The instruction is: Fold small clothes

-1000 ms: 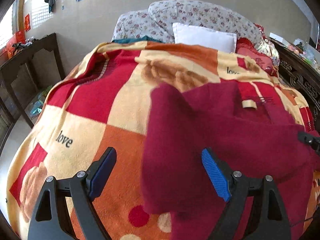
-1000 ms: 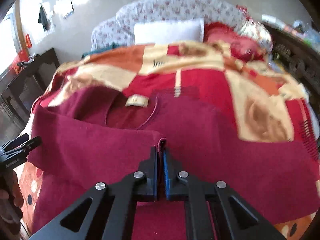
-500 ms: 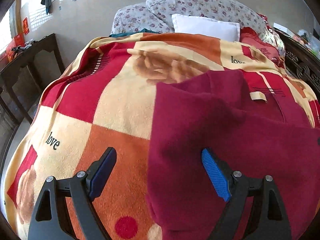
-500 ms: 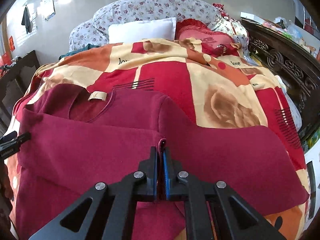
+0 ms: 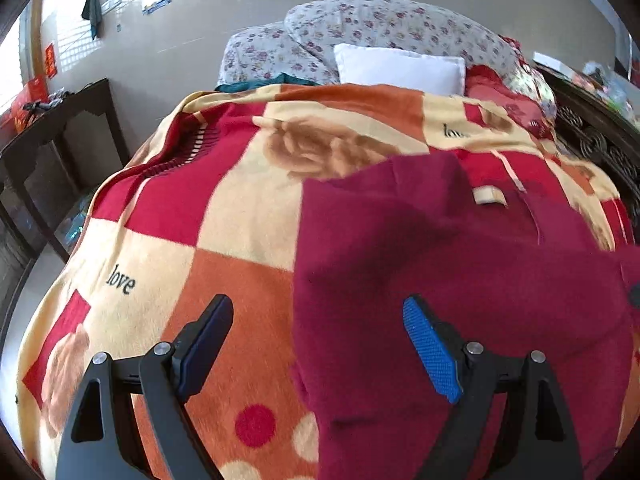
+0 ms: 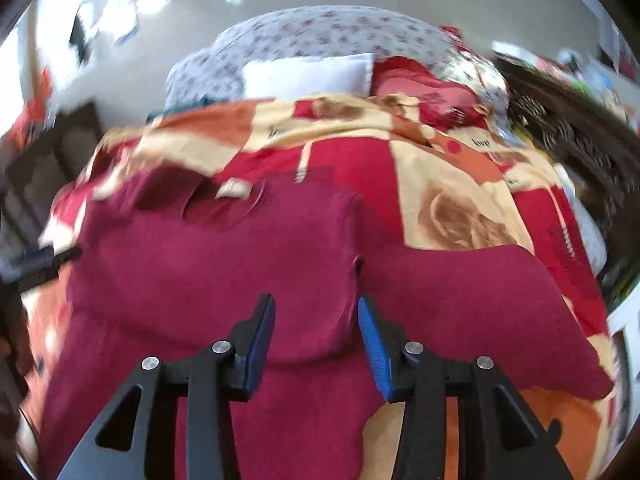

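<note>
The maroon sweater [image 5: 460, 264] lay on the patchwork blanket [image 5: 224, 216], its neck label toward the white pillow [image 5: 400, 70]. The left gripper [image 5: 318, 338] stood released above the sweater's edge. The right gripper [image 6: 316, 330] was released, holding nothing, above the folded sleeve.

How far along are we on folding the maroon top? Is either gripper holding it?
One sleeve looks folded across the chest of the maroon top, which lies on the patchwork blanket. Neither holds it: the right gripper is open above the fabric and the left gripper is open over the top's edge. The other sleeve lies spread out, and the lengthwise folds are not yet done.
</note>
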`<state>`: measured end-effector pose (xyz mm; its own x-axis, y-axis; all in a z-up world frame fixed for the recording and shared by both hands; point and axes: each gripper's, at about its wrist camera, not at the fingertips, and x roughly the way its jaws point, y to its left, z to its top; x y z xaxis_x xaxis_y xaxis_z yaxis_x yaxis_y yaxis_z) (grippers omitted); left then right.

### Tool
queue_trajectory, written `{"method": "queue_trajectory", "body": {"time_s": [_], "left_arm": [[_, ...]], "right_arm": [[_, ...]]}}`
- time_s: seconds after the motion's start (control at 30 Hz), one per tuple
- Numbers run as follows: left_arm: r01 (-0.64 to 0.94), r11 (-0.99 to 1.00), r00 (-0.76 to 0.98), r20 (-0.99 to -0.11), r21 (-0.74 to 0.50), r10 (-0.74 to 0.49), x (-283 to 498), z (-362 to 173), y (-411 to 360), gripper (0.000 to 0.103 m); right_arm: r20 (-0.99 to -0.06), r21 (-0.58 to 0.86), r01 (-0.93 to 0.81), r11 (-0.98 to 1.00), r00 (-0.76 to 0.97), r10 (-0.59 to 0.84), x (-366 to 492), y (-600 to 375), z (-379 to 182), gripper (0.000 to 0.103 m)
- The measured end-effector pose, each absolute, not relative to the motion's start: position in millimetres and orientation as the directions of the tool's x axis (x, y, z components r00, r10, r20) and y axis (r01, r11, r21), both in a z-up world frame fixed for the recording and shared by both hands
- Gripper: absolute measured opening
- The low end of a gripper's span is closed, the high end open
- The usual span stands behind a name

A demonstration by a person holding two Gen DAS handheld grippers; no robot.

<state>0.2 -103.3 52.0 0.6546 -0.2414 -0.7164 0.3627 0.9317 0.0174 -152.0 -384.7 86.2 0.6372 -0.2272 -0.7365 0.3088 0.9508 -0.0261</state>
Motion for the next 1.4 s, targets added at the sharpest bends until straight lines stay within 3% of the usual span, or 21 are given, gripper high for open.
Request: {"method": "queue_trajectory", "body": {"time_s": [0.13,0.27,0.6,0.83,0.9,1.0,1.1,1.2,1.4], "left_arm": [[0.381,0.922,0.629,-0.751,0.072,-0.202,-3,25,-119,0.086],[0.378,0.924,0.598,-0.777,0.055,-0.199,1,11,-122,0.087],[0.306,0.952,0.654,-0.727,0.000,-0.210,18,47,-113,0.087],[0.217,0.976,0.638,-0.757,-0.002,-0.143,67,37,-116,0.087],[0.206,0.979,0.635,-0.761,-0.002,-0.135,74,33,-117,0.093],[0.200,0.980,0.645,-0.753,0.004,-0.129,72,38,-113,0.094],[0.215,0.976,0.662,-0.739,0.025,-0.127,56,44,-108,0.094],[0.231,0.973,0.666,-0.733,0.022,-0.141,42,47,-103,0.094],[0.249,0.968,0.666,-0.730,0.027,-0.151,17,44,-100,0.094]], "right_arm": [[-0.769,-0.063,0.357,0.932,0.578,-0.273,-142,-395,60,0.037],[-0.778,-0.012,0.379,0.925,0.578,-0.247,-145,-406,55,0.037],[-0.729,0.047,0.316,0.948,0.659,-0.183,-139,-381,84,0.039],[-0.769,0.037,0.367,0.929,0.605,-0.208,-100,-404,62,0.039],[-0.765,0.060,0.366,0.929,0.615,-0.193,-95,-411,58,0.039],[-0.767,0.084,0.365,0.927,0.618,-0.174,-101,-409,66,0.040],[-0.757,0.087,0.332,0.939,0.635,-0.155,-117,-397,75,0.043],[-0.751,0.060,0.297,0.953,0.643,-0.153,-133,-381,77,0.052],[-0.769,-0.014,0.314,0.949,0.603,-0.211,-140,-376,61,0.053]]}}
